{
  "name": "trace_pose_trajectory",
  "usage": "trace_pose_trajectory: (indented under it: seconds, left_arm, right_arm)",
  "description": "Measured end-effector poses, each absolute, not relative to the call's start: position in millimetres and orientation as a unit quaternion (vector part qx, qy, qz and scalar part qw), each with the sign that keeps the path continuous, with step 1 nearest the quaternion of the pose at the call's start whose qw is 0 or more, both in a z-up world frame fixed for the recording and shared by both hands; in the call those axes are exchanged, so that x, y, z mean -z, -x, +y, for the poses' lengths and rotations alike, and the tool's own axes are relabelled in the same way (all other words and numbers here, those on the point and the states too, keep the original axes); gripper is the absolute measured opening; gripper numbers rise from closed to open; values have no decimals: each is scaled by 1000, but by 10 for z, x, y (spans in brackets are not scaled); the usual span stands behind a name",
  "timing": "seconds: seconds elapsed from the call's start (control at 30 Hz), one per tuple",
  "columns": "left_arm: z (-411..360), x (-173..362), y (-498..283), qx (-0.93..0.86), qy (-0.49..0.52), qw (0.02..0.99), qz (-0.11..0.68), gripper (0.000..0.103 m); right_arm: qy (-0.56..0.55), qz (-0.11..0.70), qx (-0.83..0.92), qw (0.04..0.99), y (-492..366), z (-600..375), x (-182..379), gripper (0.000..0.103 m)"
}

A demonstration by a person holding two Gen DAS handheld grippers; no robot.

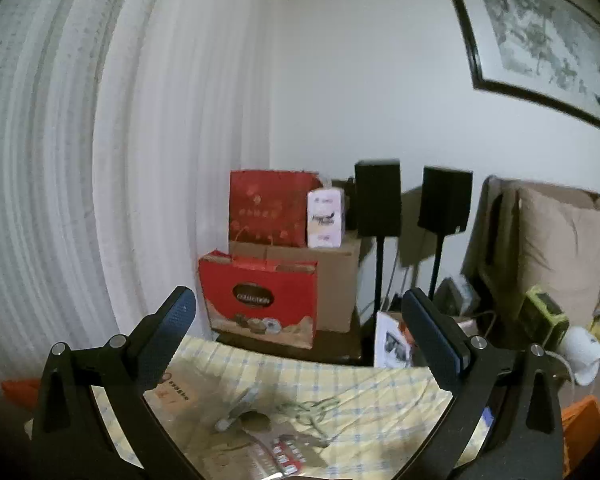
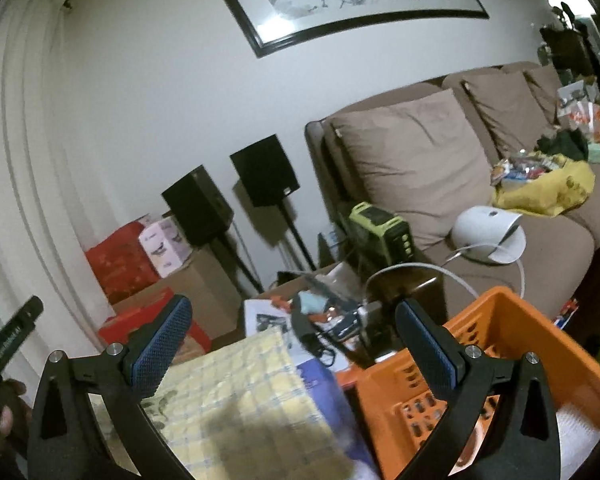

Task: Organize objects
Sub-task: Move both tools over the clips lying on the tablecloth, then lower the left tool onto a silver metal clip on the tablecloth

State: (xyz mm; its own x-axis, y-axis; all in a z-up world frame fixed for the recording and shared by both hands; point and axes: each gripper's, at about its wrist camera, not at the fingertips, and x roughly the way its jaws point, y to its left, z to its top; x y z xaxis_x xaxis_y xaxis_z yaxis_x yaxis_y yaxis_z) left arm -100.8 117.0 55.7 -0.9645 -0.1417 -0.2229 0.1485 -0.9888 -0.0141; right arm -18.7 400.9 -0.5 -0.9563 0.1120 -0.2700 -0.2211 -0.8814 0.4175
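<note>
Yellow checked cloth [image 1: 364,392] lies beneath both empty grippers, left [image 1: 300,320] and right [image 2: 294,332], fingers spread apart, beside an orange crate [image 2: 500,344].

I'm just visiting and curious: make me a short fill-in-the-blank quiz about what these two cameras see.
1. The crate beside the right gripper is coloured ____.
2. Both the right gripper and the left gripper hold ____.
3. The two black speakers stand on ____.
4. The checked cloth is mostly ____.

Missing words: orange; nothing; stands; yellow
</note>
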Motion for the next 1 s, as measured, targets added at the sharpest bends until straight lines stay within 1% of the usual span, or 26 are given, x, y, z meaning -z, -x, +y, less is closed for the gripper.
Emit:
trace_pose_trajectory:
  seconds: [0.2,0.33,0.5,0.67,0.73,0.87,0.93,1.0]
  left_arm:
    - [1005,-438,1161,982,-179,63,17,103]
    - [875,-300,1334,969,-240,49,34,103]
    - [767,-89,1550,952,-299,64,29,102]
    - [769,248,1796,932,-354,75,2,102]
    - [767,442,1923,914,-401,69,-5,102]
    - [774,697,2042,888,-457,50,2,102]
    - [793,787,2058,881,-472,40,12,101]
    - [840,851,2071,878,-477,40,5,101]
  right_arm:
    - [135,213,-966,62,416,3749,48,103]
    - [152,199,-967,44,578,3545,108,103]
    - [180,192,-964,28,731,3399,225,103]
    - [182,185,-965,23,740,3363,253,103]
    - [187,182,-965,26,756,3356,270,103]
    - [207,180,-961,28,806,3333,340,103]
    - [216,176,-960,28,850,3310,367,103]
    - [227,169,-959,34,889,3280,395,103]
